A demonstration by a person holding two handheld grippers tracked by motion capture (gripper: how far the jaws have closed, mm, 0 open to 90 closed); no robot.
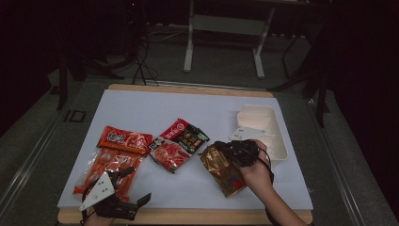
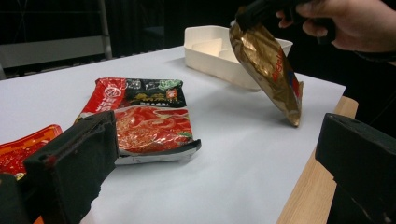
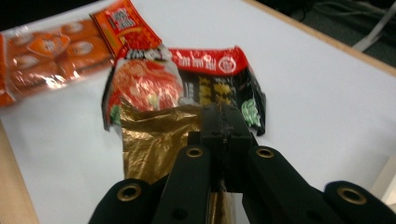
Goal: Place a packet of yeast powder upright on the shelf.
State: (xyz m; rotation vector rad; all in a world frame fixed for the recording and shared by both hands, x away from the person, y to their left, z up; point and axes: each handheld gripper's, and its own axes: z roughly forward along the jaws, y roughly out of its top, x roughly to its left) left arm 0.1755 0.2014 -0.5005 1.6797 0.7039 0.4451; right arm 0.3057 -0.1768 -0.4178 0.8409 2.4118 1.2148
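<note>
The gold packet (image 2: 271, 65) is pinched at its top edge by the closed right gripper (image 3: 225, 122) and hangs just above the white sheet (image 1: 141, 110). Next, it probably must be carried to the white tray (image 1: 277, 141). The left gripper (image 1: 129, 186) is kept wide, empty.

We are seeing a crinkled, glossy gold foil pouch (image 2: 271, 65), shiny plastic snack packets (image 1: 179, 143), a matt white tray (image 1: 263, 123) and a wood-edged bench (image 1: 188, 216) under smooth white paper (image 1: 155, 110).
</note>
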